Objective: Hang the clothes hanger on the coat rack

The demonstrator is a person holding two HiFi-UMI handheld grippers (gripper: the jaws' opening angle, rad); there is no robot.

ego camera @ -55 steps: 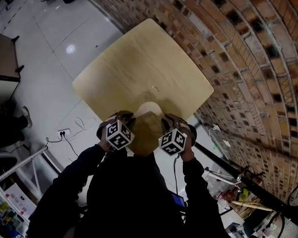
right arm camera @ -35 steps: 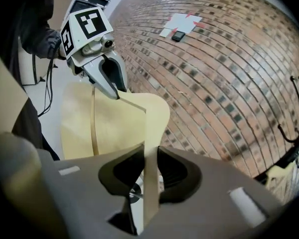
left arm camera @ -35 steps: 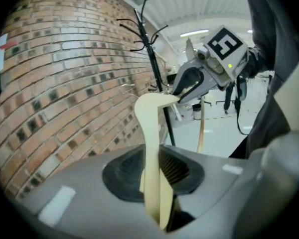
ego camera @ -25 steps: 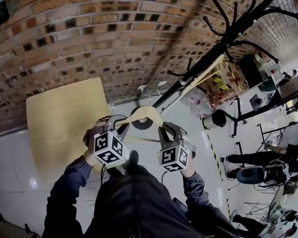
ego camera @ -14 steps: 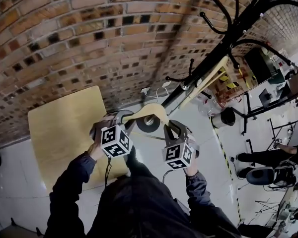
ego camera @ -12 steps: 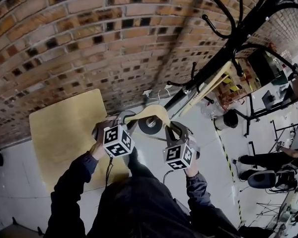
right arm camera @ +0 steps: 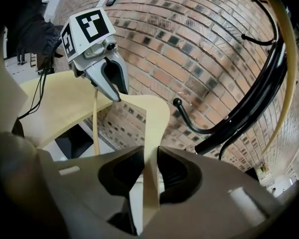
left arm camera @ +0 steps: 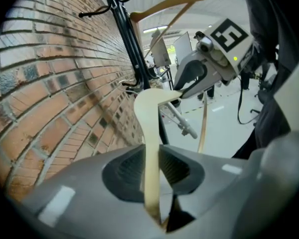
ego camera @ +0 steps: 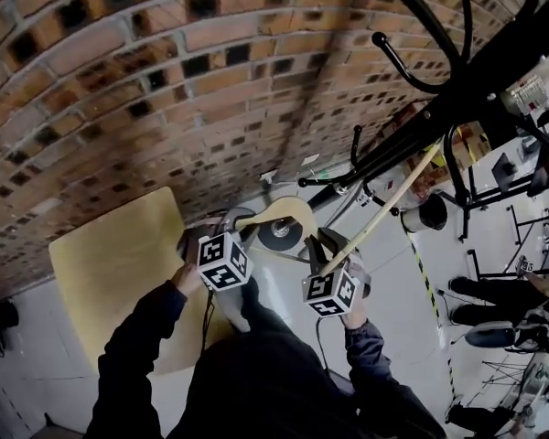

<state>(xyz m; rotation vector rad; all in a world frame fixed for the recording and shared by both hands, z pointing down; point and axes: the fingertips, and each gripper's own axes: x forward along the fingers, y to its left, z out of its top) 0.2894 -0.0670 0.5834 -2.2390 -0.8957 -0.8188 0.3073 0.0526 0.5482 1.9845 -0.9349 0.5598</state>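
- Wood, pale: one clothes hanger (ego camera: 279, 210), carried in the air between two hand-held grippers. It sits low in front of the person, short of the coat rack (ego camera: 457, 90), and is not yet hung.
- Left gripper (ego camera: 231, 227): fingers (left arm camera: 127, 171) clenched on one arm of the hanger, with the thin wood edge-on between the pads.
- Right gripper (ego camera: 322, 243): fingers (right arm camera: 122, 176) clenched on the other arm in the same way.
- Reason for the two-ended hold, as I judge it: a grip on each arm stops the hanger swinging. It also leaves the crown, where the hook sits, free to be offered up to the rack. The hook itself is too small to make out.
- Coat rack: black metal pole with curved, ball-tipped hooks (ego camera: 412, 26), standing just beside the brick wall (ego camera: 165, 80). The hooks are above the carried hanger, so a lift looks necessary.
- Second hanger (ego camera: 384, 210): pale wood, already on the rack. In the head view one long arm slants down across the right gripper. It is a likely obstruction, since the carried hanger could knock against it or tangle with it on the way up.
- Surface (ego camera: 110, 263): pale wooden tabletop on the person's left, against the wall.
- Floor (ego camera: 403, 282): light and glossy. What looks like a dark bin (ego camera: 430, 213) stands beyond the rack, and another person's legs (ego camera: 485, 291) show at the right edge, well apart from the work.
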